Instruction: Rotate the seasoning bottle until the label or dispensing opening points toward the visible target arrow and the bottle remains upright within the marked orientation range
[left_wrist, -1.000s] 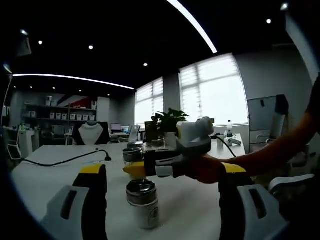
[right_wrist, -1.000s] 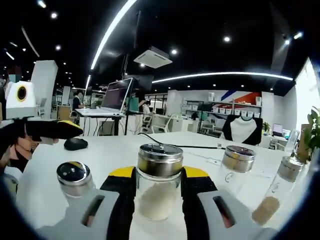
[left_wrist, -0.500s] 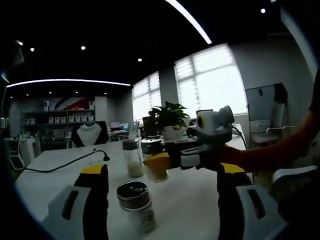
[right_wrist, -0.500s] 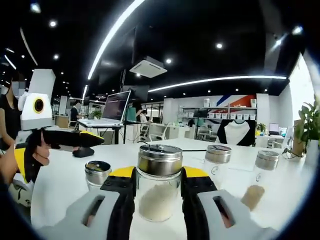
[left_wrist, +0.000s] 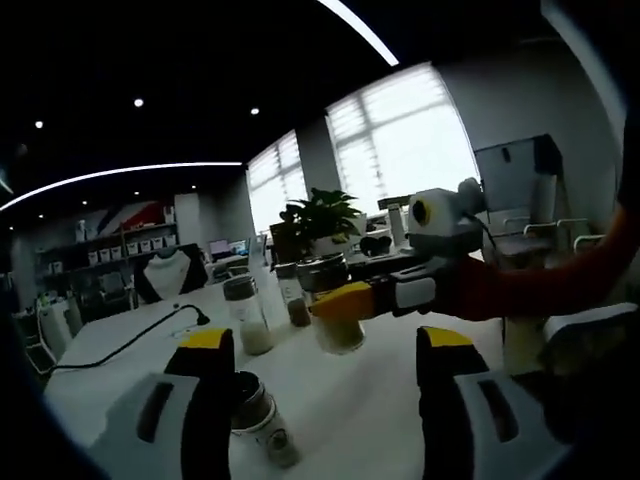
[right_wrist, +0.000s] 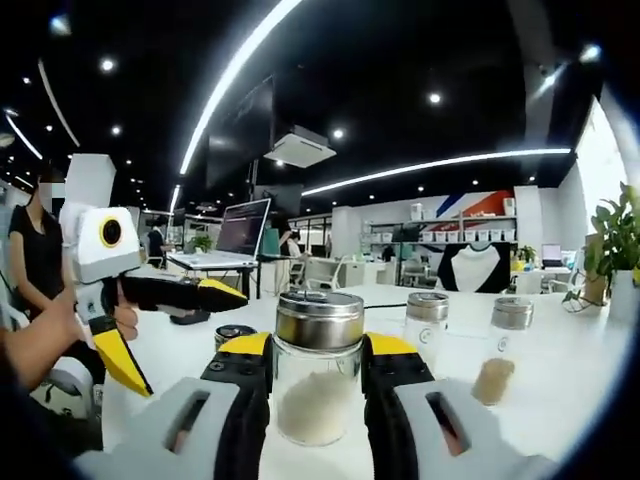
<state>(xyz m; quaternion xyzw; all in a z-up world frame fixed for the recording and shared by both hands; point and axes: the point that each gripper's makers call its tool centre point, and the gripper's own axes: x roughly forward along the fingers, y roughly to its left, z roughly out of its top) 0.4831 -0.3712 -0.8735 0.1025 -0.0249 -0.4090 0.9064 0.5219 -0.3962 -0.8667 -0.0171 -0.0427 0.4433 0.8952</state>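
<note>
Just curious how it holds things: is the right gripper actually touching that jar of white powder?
Touching. In the right gripper view, the right gripper presses the jar from both sides, no gap.

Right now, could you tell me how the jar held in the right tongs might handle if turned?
The jar looks like smooth glass, so probably rigid but slippery and breakable. It is only part full of pale powder, so likely light, with contents shifting if tilted.
</note>
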